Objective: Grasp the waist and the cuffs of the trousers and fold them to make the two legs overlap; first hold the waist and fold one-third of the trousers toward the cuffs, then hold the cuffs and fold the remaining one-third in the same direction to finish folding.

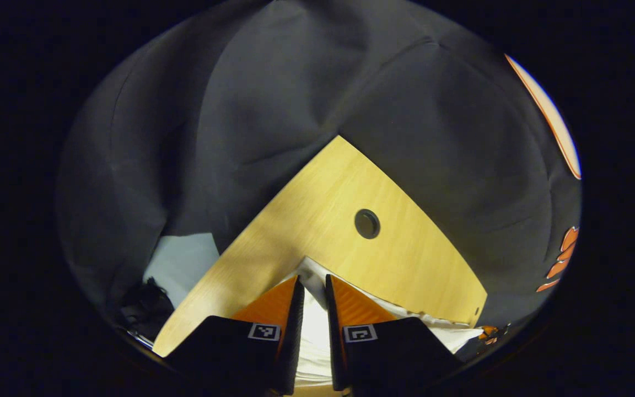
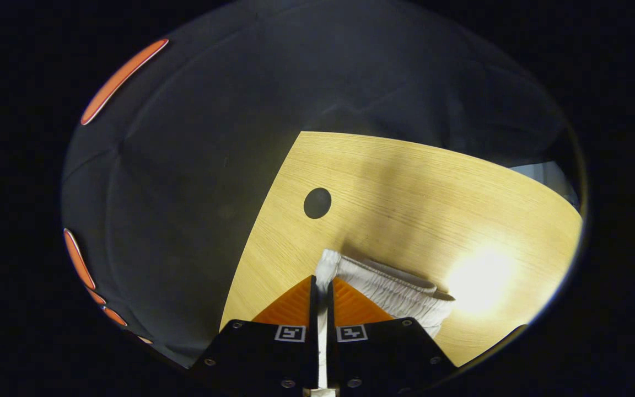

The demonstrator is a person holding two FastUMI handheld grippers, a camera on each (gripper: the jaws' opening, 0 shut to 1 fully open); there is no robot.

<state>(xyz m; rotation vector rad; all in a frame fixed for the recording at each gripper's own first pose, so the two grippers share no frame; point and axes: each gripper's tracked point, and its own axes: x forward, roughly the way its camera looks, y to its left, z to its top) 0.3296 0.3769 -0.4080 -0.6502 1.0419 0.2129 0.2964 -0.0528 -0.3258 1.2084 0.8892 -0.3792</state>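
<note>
Starting with the left gripper view, the left gripper [image 1: 312, 286] is seen with its two fingers nearly closed, a narrow gap left between them, and pale white cloth trousers [image 1: 312, 331] are caught in that gap. A flat, smooth corner of the fabric pokes out just past the fingertips onto the light wooden tabletop [image 1: 317, 220]. From there the cloth runs off to the right along the table's near edge. A round dark hole [image 1: 367, 224] in the wood lies ahead and slightly right of the tips, well apart from the fabric. Whether this corner is a cuff cannot be told.

Turning to the right gripper view, the right gripper [image 2: 322, 284] is seen pressed almost fully together, and the trousers [image 2: 389, 289] are pinched at a gathered, ribbed band, judged to be the elastic waist. The band's long axis runs from the fingertips away to the right and slightly toward the camera, lying on the tabletop [image 2: 416, 187]. The hole [image 2: 317, 203] sits ahead of the tips.

It is judged that the fold turns on the cloth stretching sideways to the right of each grip.
</note>
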